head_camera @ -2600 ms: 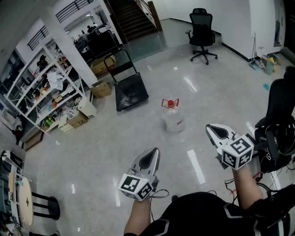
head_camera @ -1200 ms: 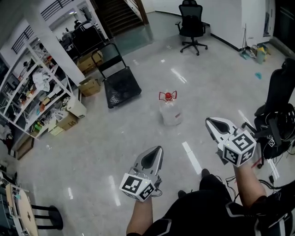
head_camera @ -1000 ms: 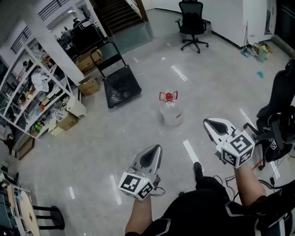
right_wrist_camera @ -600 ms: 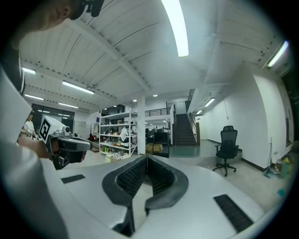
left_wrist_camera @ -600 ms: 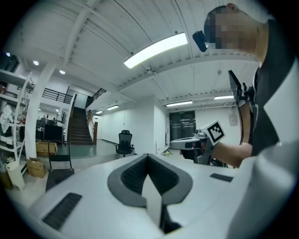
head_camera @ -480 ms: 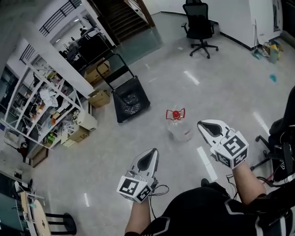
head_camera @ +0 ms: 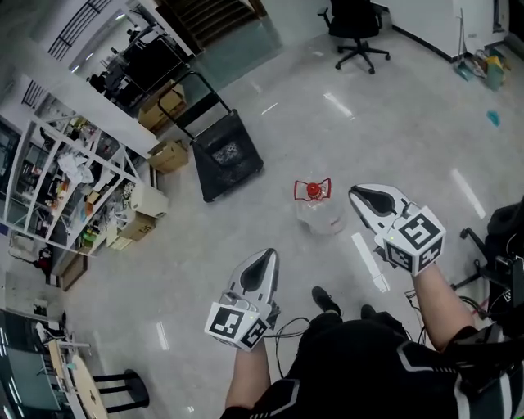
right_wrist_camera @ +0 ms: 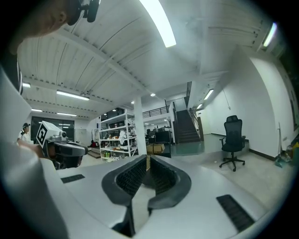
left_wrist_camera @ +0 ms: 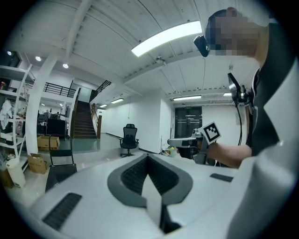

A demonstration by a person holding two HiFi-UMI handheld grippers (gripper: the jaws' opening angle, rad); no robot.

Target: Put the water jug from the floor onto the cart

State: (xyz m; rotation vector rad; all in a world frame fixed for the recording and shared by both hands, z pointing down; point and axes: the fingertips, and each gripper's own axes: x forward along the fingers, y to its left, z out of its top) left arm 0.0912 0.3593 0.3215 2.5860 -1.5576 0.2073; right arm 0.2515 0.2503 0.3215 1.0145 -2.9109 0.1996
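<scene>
left tool (head_camera: 264,256): held out low in front of the person, its two jaws pressed together with nothing between them
right tool (head_camera: 357,195): held out further ahead than the left tool, its jaws also together and holding nothing
water jug (head_camera: 321,216): it stands upright on the floor (head_camera: 409,123), just to the left of the right tool's tip, and ahead of the left tool, a bit to that tool's right; neither tool touches it
red cap (head_camera: 313,190): on top of the water jug, with a red handle around it
cart (head_camera: 233,159): a flat black cart with a tall handle, on the floor past the water jug, ahead of the left tool and a little to its left; it stands apart from the water jug, and no jug sits on it
shoe (head_camera: 325,299): the person's dark shoe, on the floor between the two tools and closer in than the jug
shelves (head_camera: 74,188): white and full of small things, far off to the left of the left tool
cardboard boxes (head_camera: 168,155): on the floor between the shelves and the cart
office chair (head_camera: 358,16): black, on wheels, far ahead of the right tool
</scene>
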